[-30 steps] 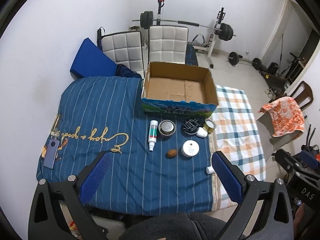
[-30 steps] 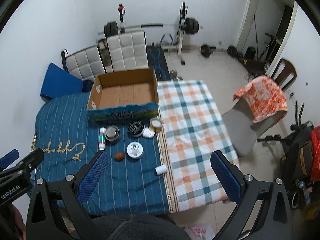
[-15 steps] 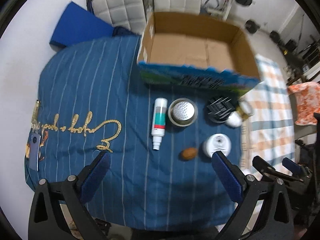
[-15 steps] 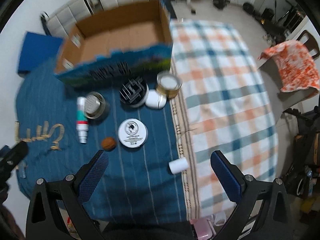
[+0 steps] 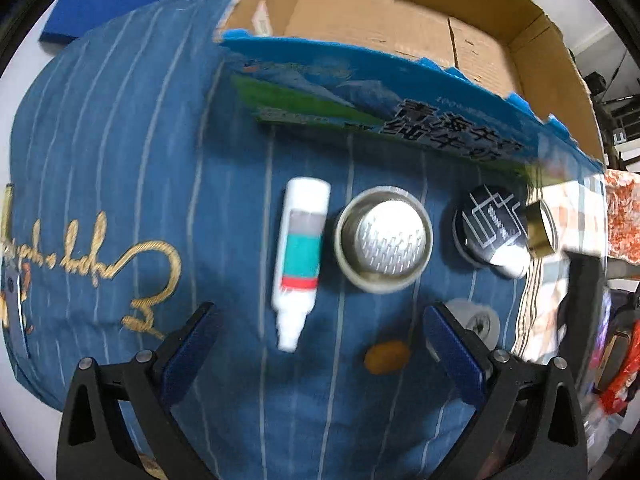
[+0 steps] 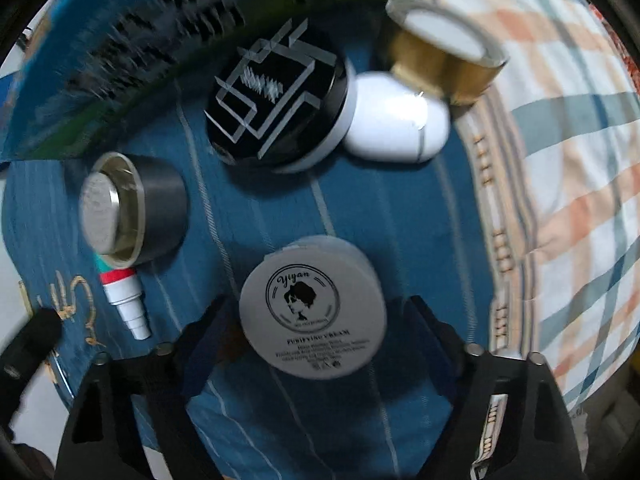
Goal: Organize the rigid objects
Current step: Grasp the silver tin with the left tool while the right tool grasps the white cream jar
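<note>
On the blue striped cloth [image 5: 120, 152] in front of the open cardboard box [image 5: 400, 40] lie a white spray bottle [image 5: 300, 252], a metal cup [image 5: 384, 240], a black round tin [image 5: 490, 228], a white capsule case [image 6: 396, 128], a gold tape roll [image 6: 440, 52], a brown nut [image 5: 386, 356] and a white cream jar [image 6: 314, 308]. My left gripper [image 5: 320, 344] is open, just short of the bottle's tip. My right gripper [image 6: 316, 328] is open with the cream jar between its fingers, apart from the pads.
A checked cloth [image 6: 568, 160] covers the table to the right of the blue one. The box's printed front wall [image 5: 380, 108] stands right behind the row of objects. The other gripper's body shows at the right edge of the left wrist view [image 5: 580, 288].
Both grippers have dropped from high above the table to close over the objects. The left came down toward the spray bottle, the right onto the cream jar.
</note>
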A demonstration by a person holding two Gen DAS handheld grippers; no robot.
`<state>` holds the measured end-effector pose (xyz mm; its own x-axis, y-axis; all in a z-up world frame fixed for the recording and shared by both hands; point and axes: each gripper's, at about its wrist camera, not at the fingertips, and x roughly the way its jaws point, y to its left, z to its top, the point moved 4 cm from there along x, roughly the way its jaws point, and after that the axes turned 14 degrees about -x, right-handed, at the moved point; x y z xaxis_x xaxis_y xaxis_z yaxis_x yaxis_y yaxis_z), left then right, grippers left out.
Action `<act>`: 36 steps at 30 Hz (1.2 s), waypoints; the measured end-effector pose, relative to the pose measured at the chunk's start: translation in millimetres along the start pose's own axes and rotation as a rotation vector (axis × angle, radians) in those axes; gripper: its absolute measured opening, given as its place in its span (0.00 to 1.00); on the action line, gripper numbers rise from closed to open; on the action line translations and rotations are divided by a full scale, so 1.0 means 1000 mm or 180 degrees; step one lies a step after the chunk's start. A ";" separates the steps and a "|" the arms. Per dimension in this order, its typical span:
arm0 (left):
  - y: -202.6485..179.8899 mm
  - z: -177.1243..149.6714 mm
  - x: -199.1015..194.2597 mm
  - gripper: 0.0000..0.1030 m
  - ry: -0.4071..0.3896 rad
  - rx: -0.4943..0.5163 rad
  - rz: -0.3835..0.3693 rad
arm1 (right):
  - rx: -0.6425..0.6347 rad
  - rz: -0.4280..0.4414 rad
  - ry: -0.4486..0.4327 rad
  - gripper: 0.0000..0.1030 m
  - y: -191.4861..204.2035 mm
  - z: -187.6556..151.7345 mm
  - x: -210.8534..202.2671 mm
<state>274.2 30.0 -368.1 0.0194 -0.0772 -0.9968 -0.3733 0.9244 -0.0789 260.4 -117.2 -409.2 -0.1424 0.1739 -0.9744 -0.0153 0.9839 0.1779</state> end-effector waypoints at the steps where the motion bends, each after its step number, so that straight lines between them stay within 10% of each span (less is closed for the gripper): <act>1: -0.004 0.005 0.005 1.00 0.0024 0.0008 0.0004 | -0.0008 0.0007 0.0060 0.71 0.001 0.000 0.007; 18: -0.074 0.039 0.066 0.90 0.0117 0.0905 0.0589 | 0.0027 -0.0163 0.0187 0.70 -0.049 -0.009 0.008; 20: -0.080 0.037 0.061 0.67 0.0053 0.0929 0.0622 | -0.0004 -0.0165 0.0202 0.70 -0.050 -0.009 0.009; 31: -0.080 0.001 0.062 0.68 0.0227 0.0815 0.0533 | -0.0343 -0.0276 0.0361 0.69 -0.080 -0.054 0.015; 36: -0.065 0.009 0.100 0.70 0.0743 0.0469 0.0384 | -0.0332 -0.0160 0.0408 0.70 -0.092 -0.062 0.018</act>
<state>308.7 -34.3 -462.3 -0.2372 -0.0314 -0.9710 -0.2208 0.9751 0.0224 197.5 -206.9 -434.2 -0.2638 0.1116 -0.9581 -0.1273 0.9806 0.1493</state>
